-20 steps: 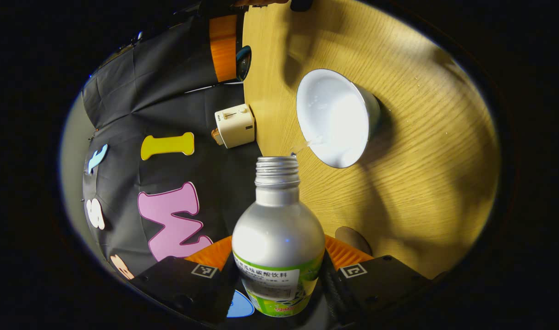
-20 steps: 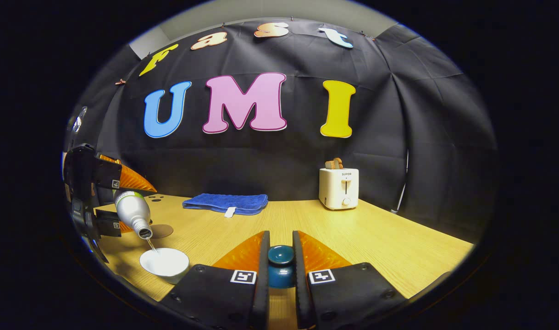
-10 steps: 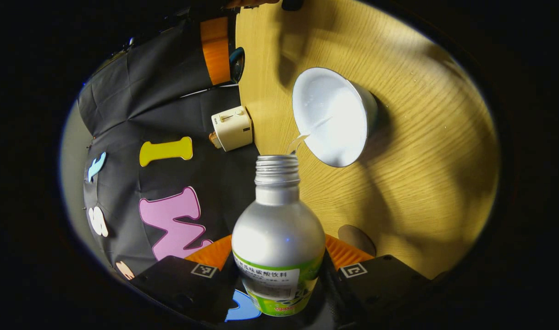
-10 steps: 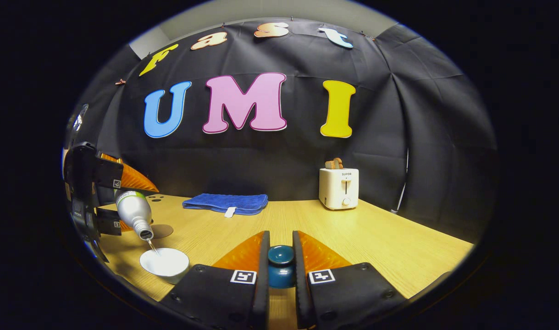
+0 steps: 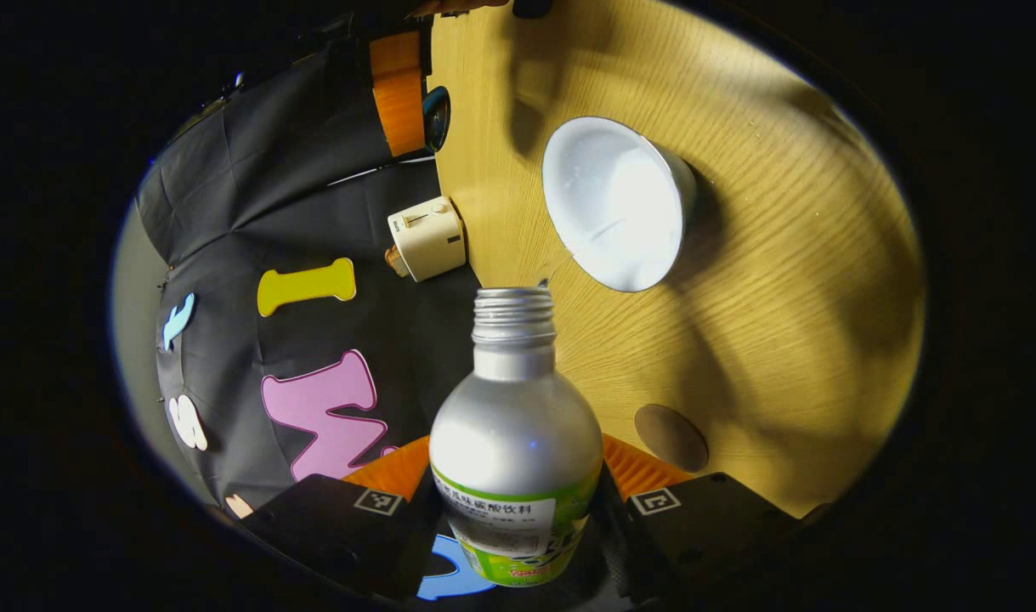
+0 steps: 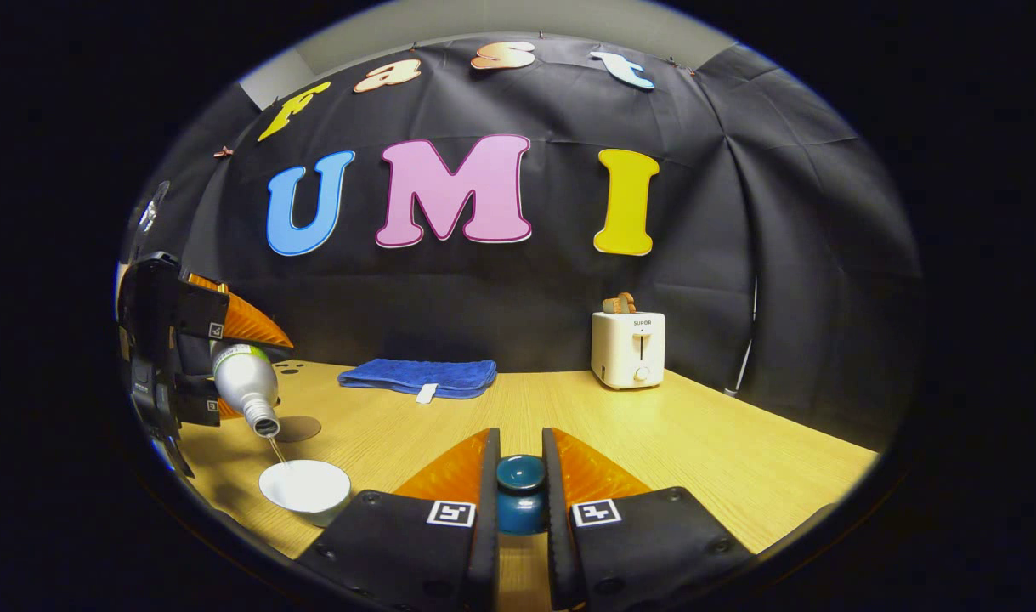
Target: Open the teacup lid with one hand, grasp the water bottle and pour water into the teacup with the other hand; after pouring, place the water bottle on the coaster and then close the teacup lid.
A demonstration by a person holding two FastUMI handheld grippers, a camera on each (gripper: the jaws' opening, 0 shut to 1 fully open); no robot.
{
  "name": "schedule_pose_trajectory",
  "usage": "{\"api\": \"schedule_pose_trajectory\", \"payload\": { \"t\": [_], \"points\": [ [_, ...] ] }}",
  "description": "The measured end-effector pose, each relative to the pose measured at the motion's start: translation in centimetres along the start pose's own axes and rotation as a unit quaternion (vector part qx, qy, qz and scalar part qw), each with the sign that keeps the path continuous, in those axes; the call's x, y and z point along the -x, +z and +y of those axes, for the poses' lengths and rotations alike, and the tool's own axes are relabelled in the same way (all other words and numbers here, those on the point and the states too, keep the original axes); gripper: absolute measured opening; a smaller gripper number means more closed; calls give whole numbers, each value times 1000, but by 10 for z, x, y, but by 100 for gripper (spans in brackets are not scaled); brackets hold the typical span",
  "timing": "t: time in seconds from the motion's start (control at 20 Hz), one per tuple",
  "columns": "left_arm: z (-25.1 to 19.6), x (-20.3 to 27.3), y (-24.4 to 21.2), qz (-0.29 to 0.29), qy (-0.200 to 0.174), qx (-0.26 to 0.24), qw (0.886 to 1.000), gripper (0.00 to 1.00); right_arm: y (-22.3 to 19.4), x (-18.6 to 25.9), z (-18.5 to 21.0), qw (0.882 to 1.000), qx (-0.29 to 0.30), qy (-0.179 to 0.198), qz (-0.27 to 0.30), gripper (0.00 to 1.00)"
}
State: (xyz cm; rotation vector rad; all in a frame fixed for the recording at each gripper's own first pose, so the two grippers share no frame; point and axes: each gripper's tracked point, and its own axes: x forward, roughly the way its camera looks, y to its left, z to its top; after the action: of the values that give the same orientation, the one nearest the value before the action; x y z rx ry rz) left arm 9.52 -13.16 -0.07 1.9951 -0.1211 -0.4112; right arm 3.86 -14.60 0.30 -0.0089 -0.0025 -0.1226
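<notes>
A silver water bottle [image 5: 515, 442] with a green label and no cap sits between the fingers of my left gripper [image 5: 518, 476], which is shut on it. The bottle is tilted mouth-down, and a thin stream runs from it into the white teacup [image 5: 615, 200] on the table. In the right gripper view the bottle [image 6: 246, 382] hangs at the far left above the teacup [image 6: 305, 486], with the round brown coaster [image 6: 299, 428] just behind. My right gripper [image 6: 519, 442] is shut on the dark teal lid [image 6: 519, 489], held above the table to the right of the cup.
A white toaster [image 6: 627, 348] stands at the back right of the wooden table [image 6: 696, 450]. A folded blue towel [image 6: 419, 376] lies at the back centre. In the left gripper view the coaster [image 5: 670, 438] lies close to the bottle's side.
The bottle has risen a little above the cup and its stream has thinned. My right gripper and the lid have stayed in place.
</notes>
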Motion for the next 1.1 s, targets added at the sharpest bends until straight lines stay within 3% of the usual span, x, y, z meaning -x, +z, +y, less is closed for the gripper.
{"api": "schedule_pose_trajectory", "payload": {
  "t": [1.1],
  "points": [
    [22,-2,-4,12,-15,-97,995,83,0,-1,-1,1000,0,1,0,27]
  ]
}}
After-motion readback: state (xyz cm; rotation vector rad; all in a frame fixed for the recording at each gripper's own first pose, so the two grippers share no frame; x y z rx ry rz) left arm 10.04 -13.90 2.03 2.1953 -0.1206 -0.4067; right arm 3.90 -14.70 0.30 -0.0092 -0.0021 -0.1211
